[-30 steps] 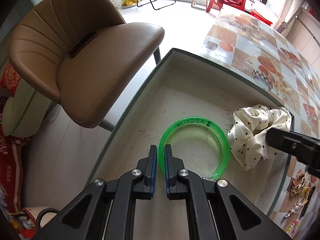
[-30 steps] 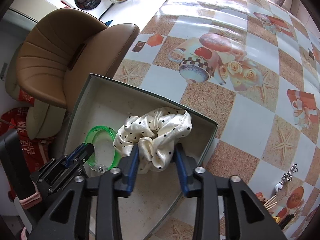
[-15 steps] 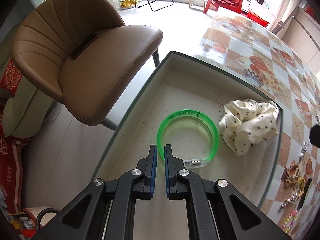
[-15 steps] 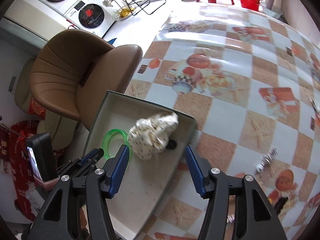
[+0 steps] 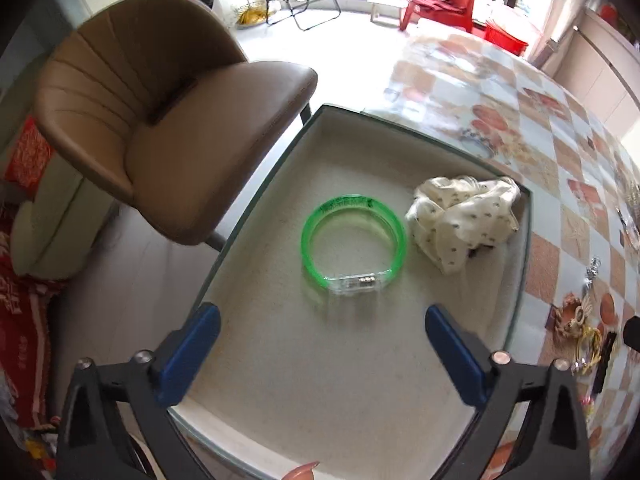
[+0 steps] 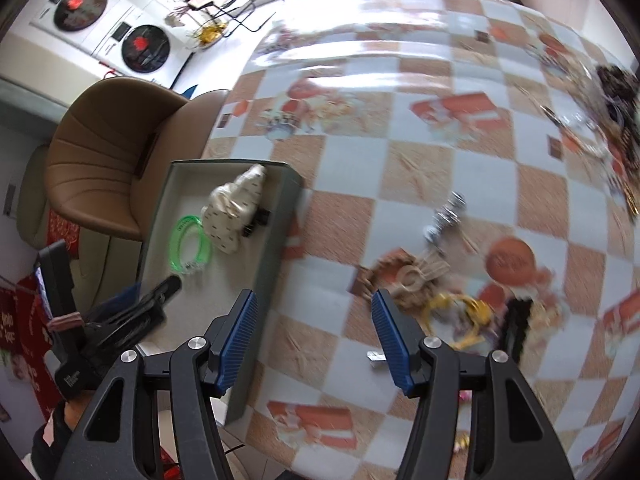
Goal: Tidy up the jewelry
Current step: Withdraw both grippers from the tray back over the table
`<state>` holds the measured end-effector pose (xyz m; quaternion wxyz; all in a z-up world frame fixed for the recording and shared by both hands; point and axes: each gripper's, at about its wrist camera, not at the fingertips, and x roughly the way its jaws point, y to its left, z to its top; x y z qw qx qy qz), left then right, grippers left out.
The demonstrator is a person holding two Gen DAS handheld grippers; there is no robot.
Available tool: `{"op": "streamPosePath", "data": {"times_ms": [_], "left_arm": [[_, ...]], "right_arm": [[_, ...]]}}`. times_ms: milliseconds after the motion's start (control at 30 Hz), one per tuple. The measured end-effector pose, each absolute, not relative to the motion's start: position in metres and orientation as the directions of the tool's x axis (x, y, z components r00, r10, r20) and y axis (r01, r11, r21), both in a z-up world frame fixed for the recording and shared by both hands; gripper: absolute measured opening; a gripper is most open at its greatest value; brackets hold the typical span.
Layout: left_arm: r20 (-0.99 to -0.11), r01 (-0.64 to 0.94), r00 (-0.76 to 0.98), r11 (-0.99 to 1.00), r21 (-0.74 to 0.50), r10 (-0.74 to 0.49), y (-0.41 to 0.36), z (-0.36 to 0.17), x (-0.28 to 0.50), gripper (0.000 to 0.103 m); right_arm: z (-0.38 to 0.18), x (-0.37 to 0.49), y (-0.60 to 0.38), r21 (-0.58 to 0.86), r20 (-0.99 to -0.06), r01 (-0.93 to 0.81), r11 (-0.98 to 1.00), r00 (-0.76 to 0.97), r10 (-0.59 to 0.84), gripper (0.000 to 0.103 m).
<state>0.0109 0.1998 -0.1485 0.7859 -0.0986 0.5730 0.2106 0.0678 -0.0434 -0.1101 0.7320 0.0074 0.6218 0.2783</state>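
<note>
Jewelry (image 6: pixel 444 292) lies blurred, apparently tangled, on the tablecloth right of the box (image 6: pixel 276 264). Right gripper (image 6: pixel 314 338) hovers nearby, fingers apart, empty: descend squarely over one piece. Left gripper (image 5: pixel 320 354), fingers apart, holds over the box, near the bracelet (image 5: pixel 354 246).

A green translucent bangle (image 5: pixel 354 249) lies flat in the shallow box (image 5: pixel 527 264), clasp at 6 o'clock — a cream dotted scrunchie (image 5: pixel 464 220) crumpled just beside it at 3 o'clock.
</note>
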Motion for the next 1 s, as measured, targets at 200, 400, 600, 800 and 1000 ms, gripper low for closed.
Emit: {"op": "streamPosePath", "data": {"times_ms": [200, 400, 600, 800, 1000], "left_arm": [[-0.943, -0.372, 0.267, 0.924, 0.09, 0.199, 0.168, -0.139, 0.015, 0.103], [-0.941, -0.278, 0.289, 0.956, 0.096, 0.179, 0.121, -0.13, 0.016, 0.103], [-0.96, -0.178, 0.268, 0.983, 0.036, 0.084, 0.075, -0.136, 0.027, 0.103], [-0.964, -0.114, 0.26, 0.993, 0.019, 0.049, 0.039, -0.141, 0.038, 0.103], [-0.968, -0.088, 0.249, 0.996, 0.019, 0.041, 0.022, -0.151, 0.055, 0.103]], "right_arm": [[-0.112, 0.062, -0.081, 0.341, -0.916, -0.353, 0.871, 0.083, 0.392, 0.067], [-0.113, 0.058, -0.131, 0.33, -0.925, -0.265, 0.906, 0.102, 0.367, 0.074], [-0.116, 0.06, -0.178, 0.312, -0.933, -0.184, 0.932, 0.125, 0.337, 0.081], [-0.12, 0.064, -0.211, 0.293, -0.941, -0.136, 0.946, 0.135, 0.311, 0.081], [-0.131, 0.07, -0.224, 0.286, -0.945, -0.119, 0.951, 0.127, 0.3, 0.081]]}}
